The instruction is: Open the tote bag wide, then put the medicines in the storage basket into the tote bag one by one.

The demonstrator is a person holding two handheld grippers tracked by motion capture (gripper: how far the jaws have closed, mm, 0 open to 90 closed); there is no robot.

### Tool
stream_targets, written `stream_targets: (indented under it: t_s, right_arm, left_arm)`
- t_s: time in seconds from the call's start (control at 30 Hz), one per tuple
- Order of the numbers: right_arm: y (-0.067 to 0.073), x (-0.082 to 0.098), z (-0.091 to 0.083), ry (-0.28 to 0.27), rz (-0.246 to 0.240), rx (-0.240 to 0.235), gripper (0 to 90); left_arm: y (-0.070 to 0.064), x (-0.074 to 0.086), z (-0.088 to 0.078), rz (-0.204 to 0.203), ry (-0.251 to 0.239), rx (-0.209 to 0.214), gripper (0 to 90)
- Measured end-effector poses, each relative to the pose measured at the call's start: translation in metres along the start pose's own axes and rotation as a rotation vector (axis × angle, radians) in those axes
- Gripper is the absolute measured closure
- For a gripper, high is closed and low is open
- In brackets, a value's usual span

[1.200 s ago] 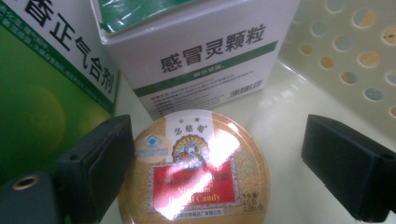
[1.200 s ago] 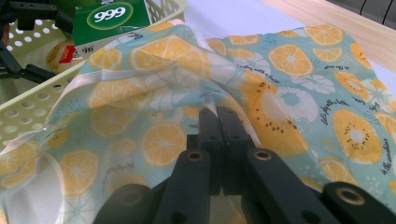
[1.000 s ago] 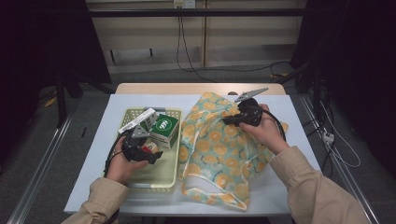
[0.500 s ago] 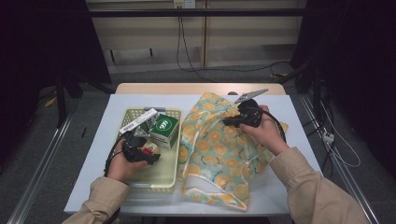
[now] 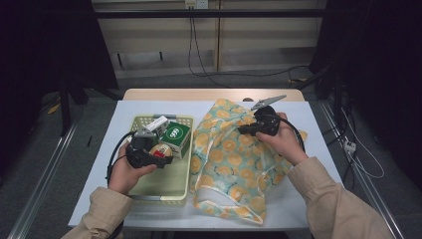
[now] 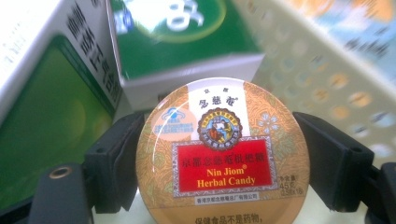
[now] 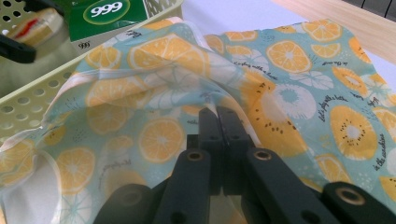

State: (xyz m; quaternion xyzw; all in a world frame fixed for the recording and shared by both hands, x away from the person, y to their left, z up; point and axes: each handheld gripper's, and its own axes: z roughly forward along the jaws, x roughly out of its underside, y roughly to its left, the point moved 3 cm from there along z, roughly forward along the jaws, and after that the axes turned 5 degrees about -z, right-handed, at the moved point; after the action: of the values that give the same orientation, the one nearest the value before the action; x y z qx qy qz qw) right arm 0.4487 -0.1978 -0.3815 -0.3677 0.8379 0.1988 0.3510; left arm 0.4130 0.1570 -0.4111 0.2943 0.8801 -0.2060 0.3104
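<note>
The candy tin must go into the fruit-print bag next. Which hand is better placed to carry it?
Left: the left gripper already clamps the candy tin, while the right gripper pinches the bag.

We wear a beige jacket, its left sleeve (image 5: 102, 214) at the lower left of the high view and its right sleeve (image 5: 338, 199) at the lower right, both loose and creased, ending in plain cuffs at the wrists. Our left gripper (image 5: 149, 155) is a black, chunky body with a grey three-cornered plate on top and a black cable looping off its left side. Our right gripper (image 5: 251, 128) is black as well, with a grey plate jutting toward the upper right and a dark cable trailing away. In the gripper views our jaws are matt black, blocky, with round brass-rimmed screw holes near the lower edge.
</note>
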Motion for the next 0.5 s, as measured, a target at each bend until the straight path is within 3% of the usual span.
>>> stream_targets:
  t_s: [0.13,0.33,0.5]
  right_arm:
    - [0.001,-0.001,0.000,-0.002,0.000,-0.003,90.0]
    - [0.002,-0.001,0.001,0.002,-0.001,-0.003,90.0]
    - [0.002,0.000,0.001,0.005,0.000,-0.004,90.0]
  left_arm:
    - [-0.008,-0.008,-0.009,-0.021,-0.016,0.017,20.3]
    - [-0.020,-0.022,-0.021,0.009,-0.035,0.040,20.3]
    - [-0.035,-0.033,-0.026,0.029,-0.064,0.088,20.3]
